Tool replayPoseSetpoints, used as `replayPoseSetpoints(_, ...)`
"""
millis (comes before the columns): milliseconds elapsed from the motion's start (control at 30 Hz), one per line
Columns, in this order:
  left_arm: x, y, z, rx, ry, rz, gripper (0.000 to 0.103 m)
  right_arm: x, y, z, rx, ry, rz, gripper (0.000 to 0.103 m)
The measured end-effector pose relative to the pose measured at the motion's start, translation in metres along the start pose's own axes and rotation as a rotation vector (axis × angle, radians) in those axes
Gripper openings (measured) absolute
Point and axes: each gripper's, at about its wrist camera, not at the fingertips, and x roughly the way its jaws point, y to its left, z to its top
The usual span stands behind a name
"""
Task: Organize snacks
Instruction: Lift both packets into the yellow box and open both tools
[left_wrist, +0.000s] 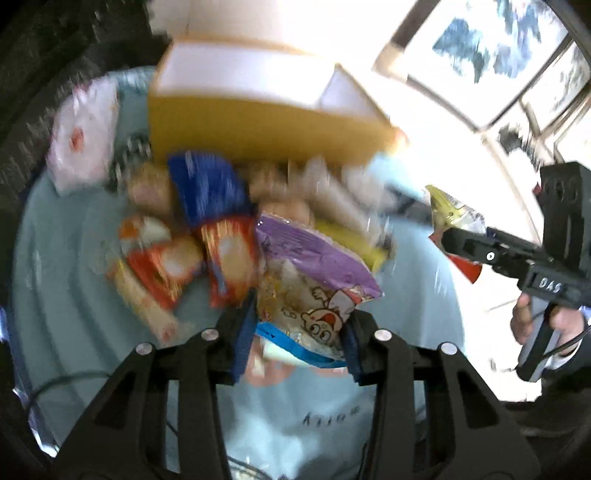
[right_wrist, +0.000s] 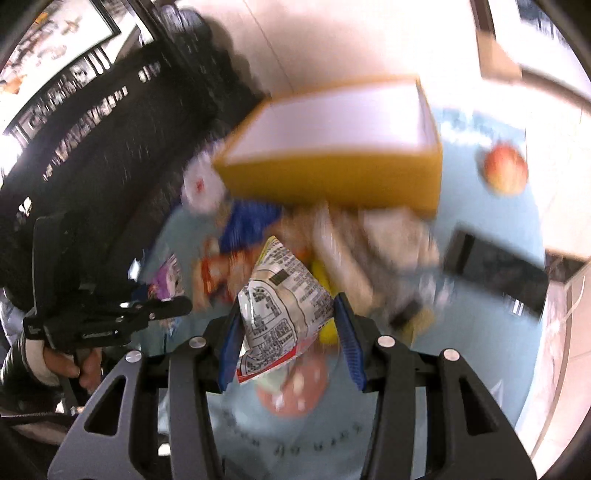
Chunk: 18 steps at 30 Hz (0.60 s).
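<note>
Purple cartoon-printed snack bag (left_wrist: 314, 288) is pinched by the left hand-held gripper (left_wrist: 295, 347) above the heaped worktop (left_wrist: 55, 258); beyond, an orange box (left_wrist: 258, 136) shows white inside.

Silvery printed packet (right_wrist: 284, 306) is pinched by the right hand-held gripper (right_wrist: 288, 347).

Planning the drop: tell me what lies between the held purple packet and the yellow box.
In the left wrist view, a heap of loose snack packets lies between the purple packet and the yellow box.
</note>
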Motion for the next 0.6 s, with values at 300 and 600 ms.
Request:
replayPoseSetpoints(300,0.005,-0.011,0.111,-0.046,-0.202,0.049,0.041,0.015,-0.012,0.082,-0.032,-0.260,-0.154,0.048)
replayPoseSetpoints(600,0.052,-0.011,0.176,-0.055,-0.217,0.113,0.041,0.063,-0.031,0.122,-0.102,-0.287,-0.295,0.048)
